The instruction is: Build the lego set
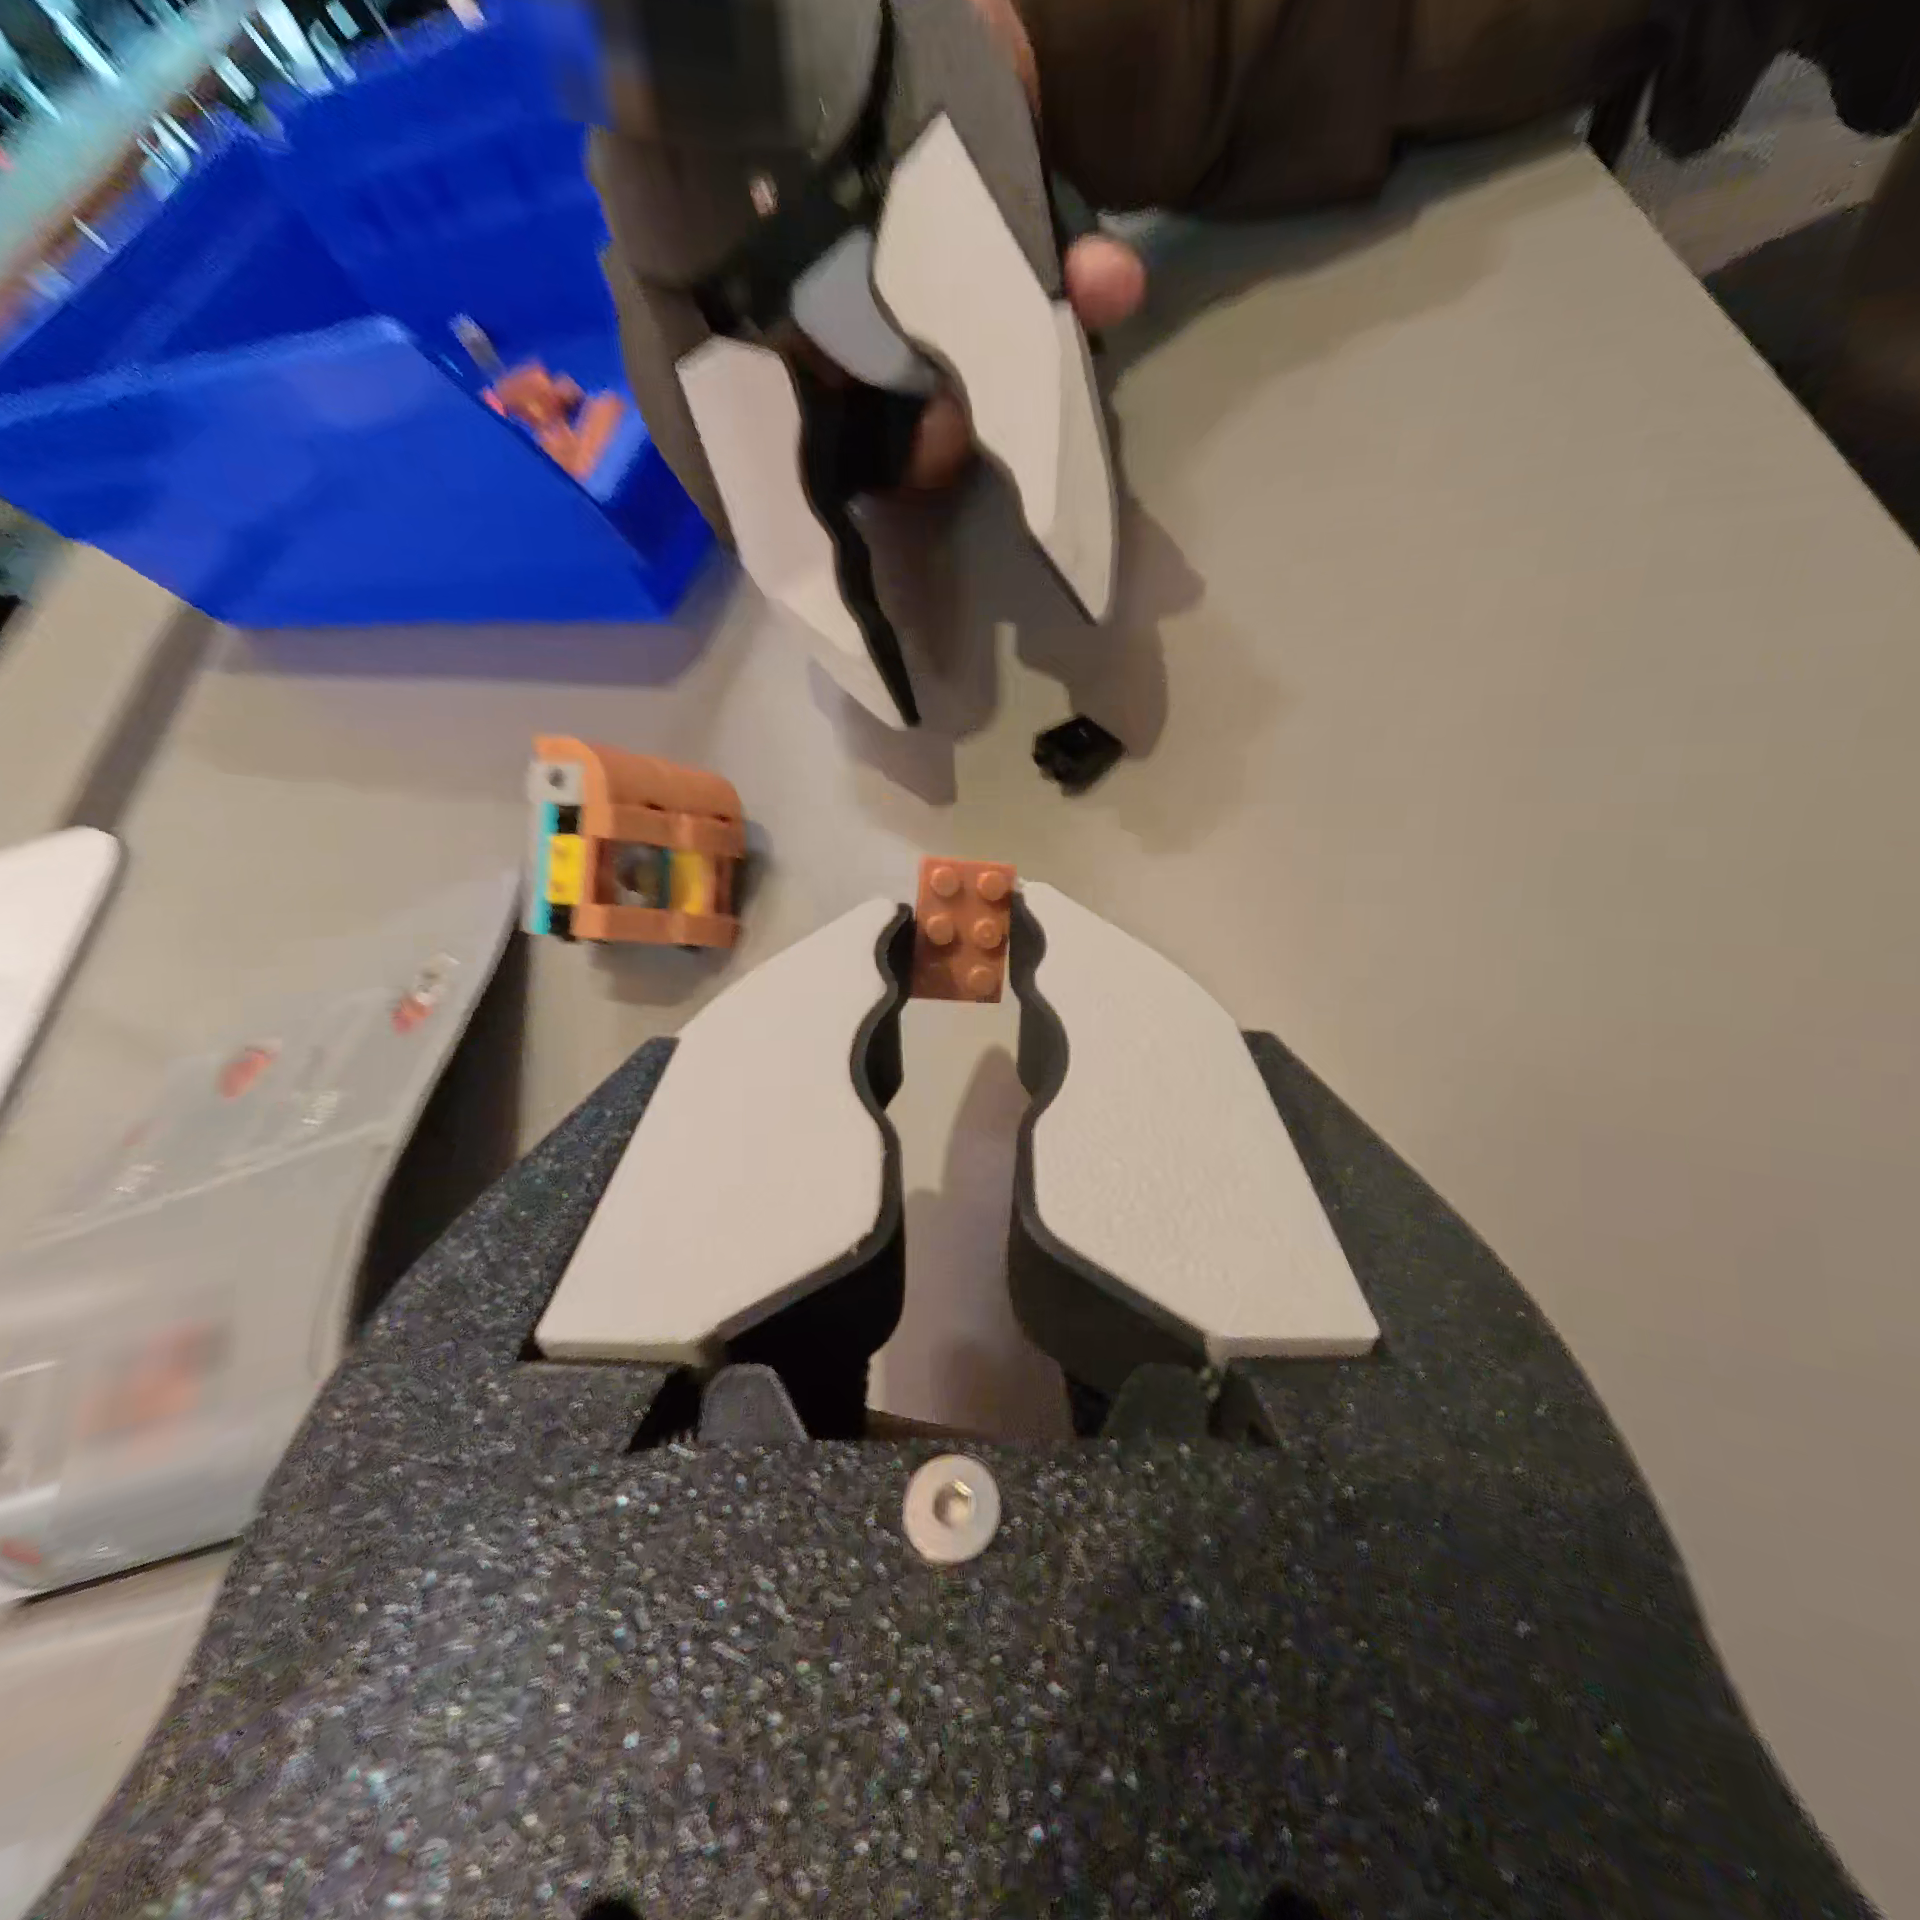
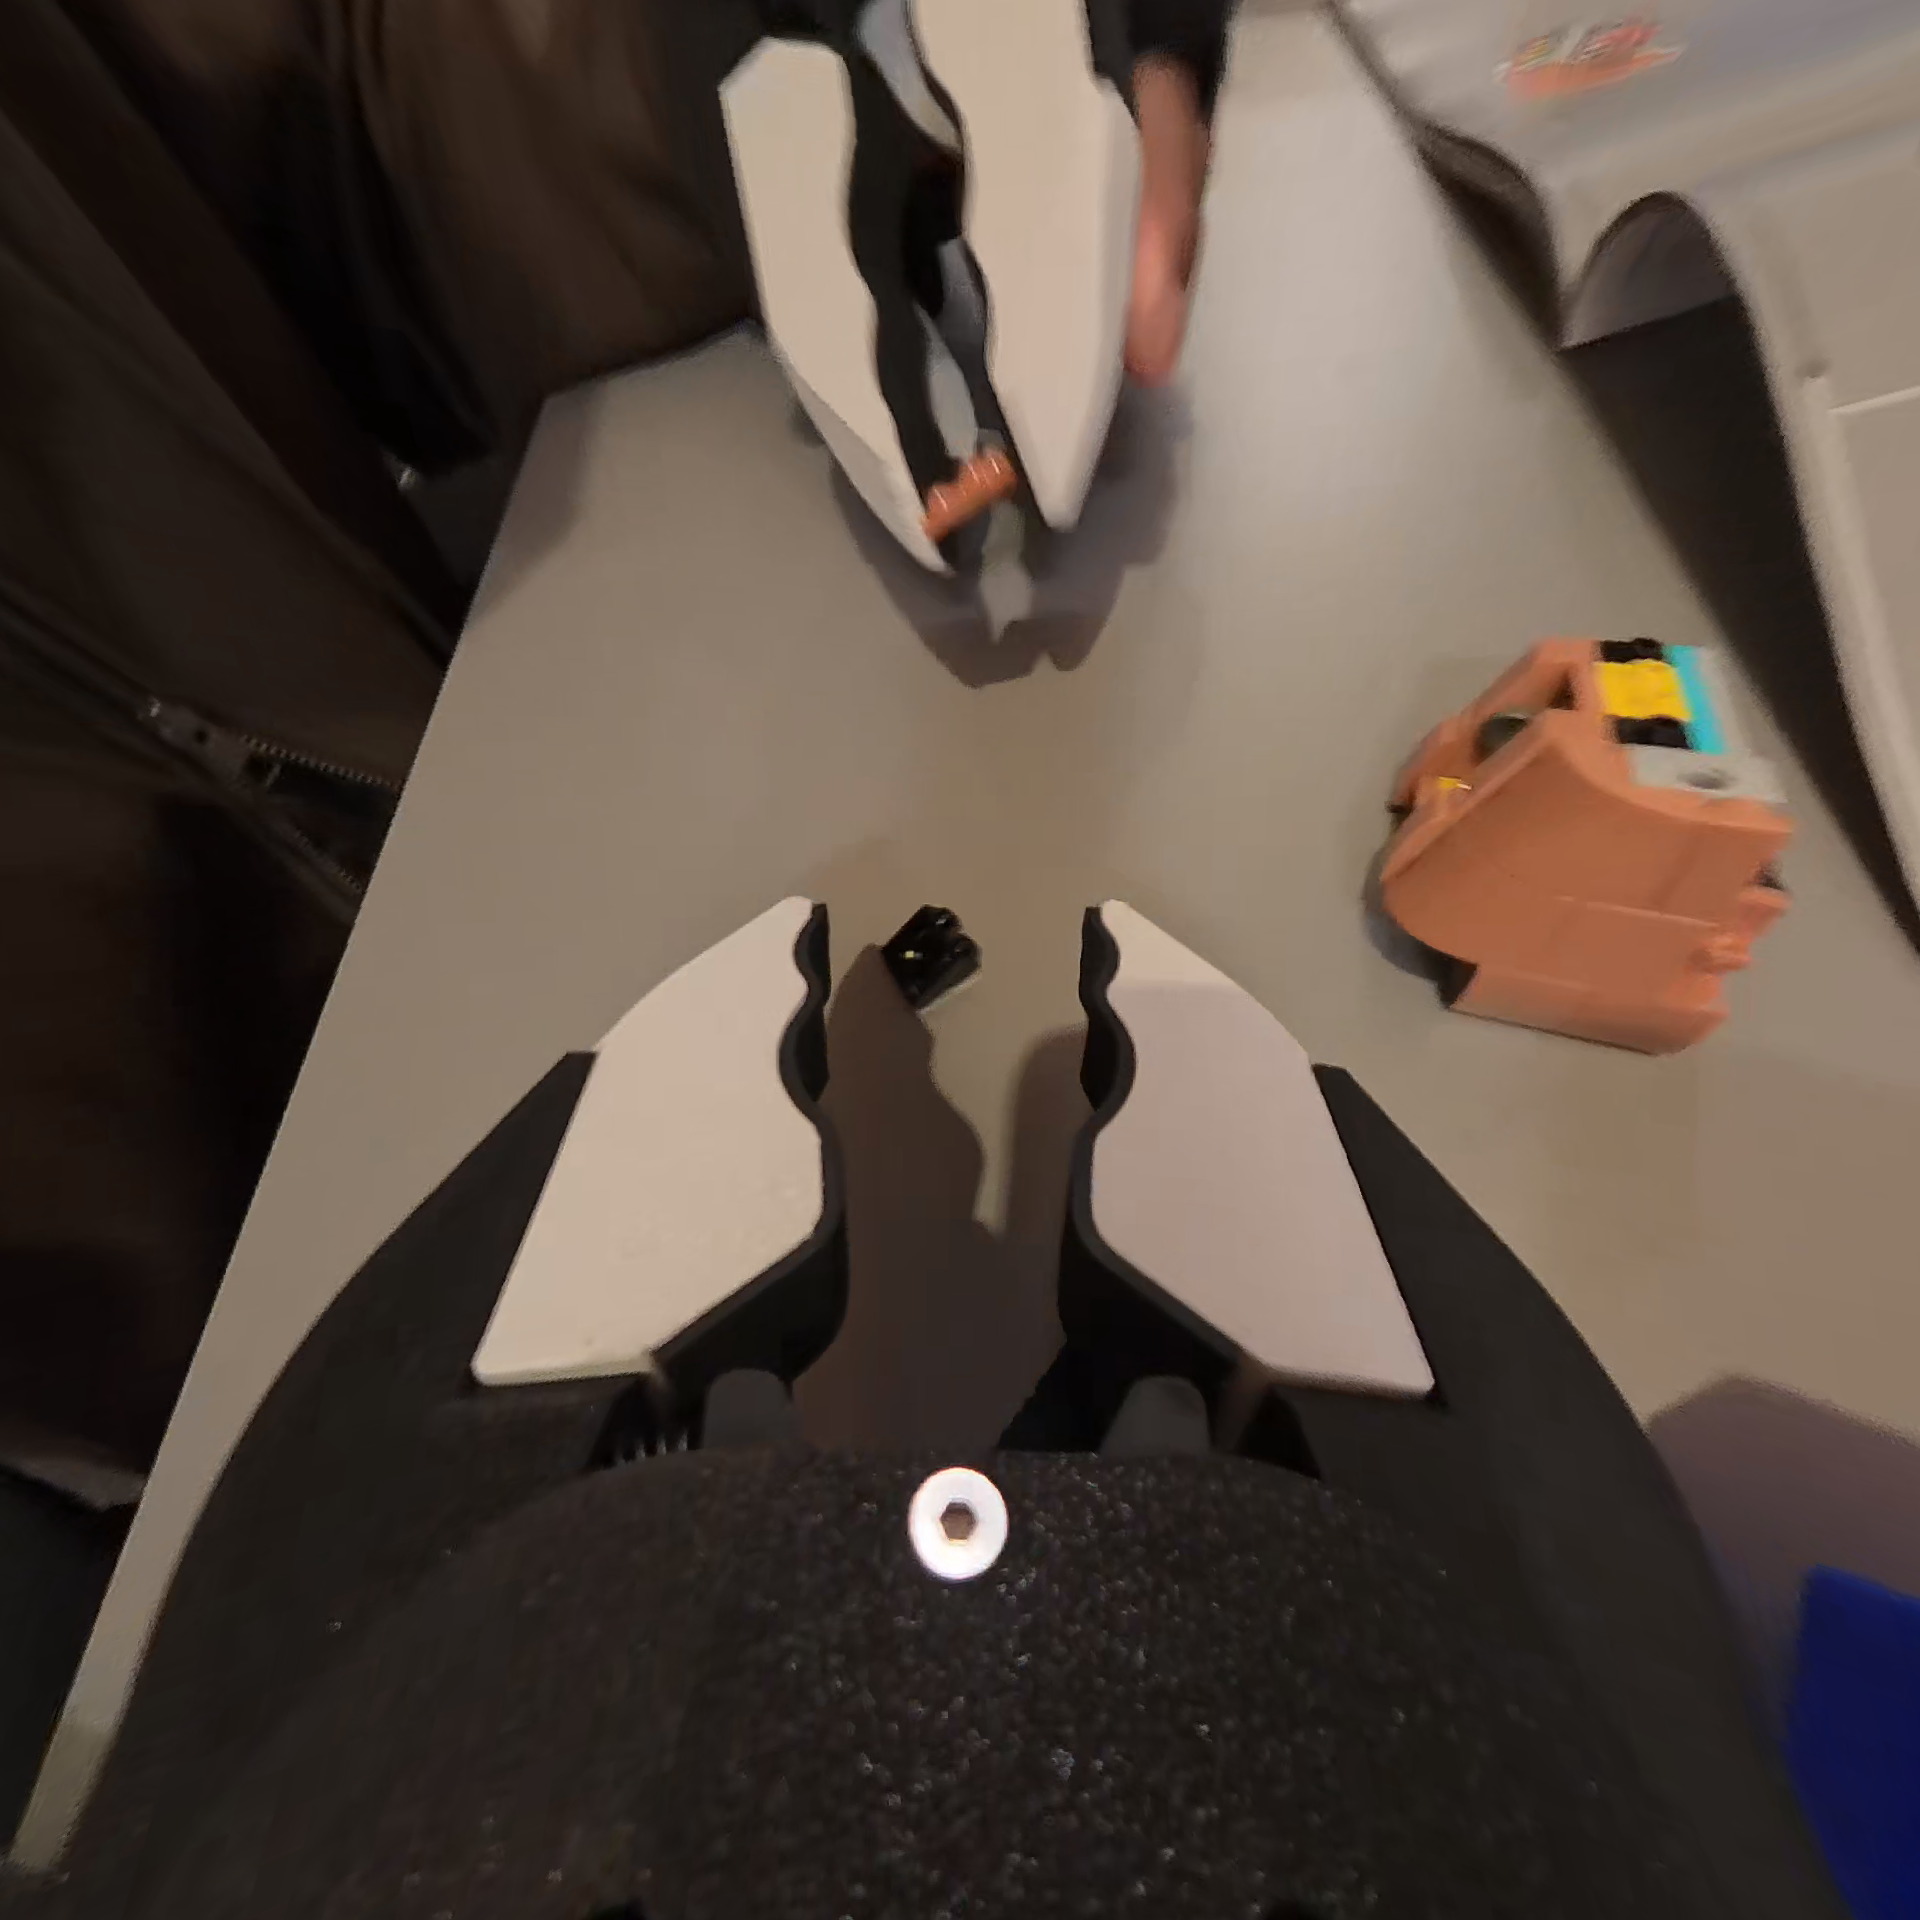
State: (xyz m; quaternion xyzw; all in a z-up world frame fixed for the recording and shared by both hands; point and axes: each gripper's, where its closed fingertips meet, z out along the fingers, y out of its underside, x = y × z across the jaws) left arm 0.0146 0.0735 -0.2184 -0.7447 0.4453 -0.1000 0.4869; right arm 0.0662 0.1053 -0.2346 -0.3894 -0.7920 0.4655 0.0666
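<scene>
While labels blur unreadably, left gripper (image 1: pixel 961 920) pinches brown plate (image 1: pixel 964 932).

left wrist view: close, angled down at table (image 1: pixel 1455 831) | right wrist view: close, opposing direction | shared: partly built model (image 1: pixel 634 857) (image 2: pixel 1579 842), frame centre.

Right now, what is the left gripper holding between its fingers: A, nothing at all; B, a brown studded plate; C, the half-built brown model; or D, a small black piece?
B: the left gripper is shut on the brown studded plate, pinched at its fingertips.
</scene>
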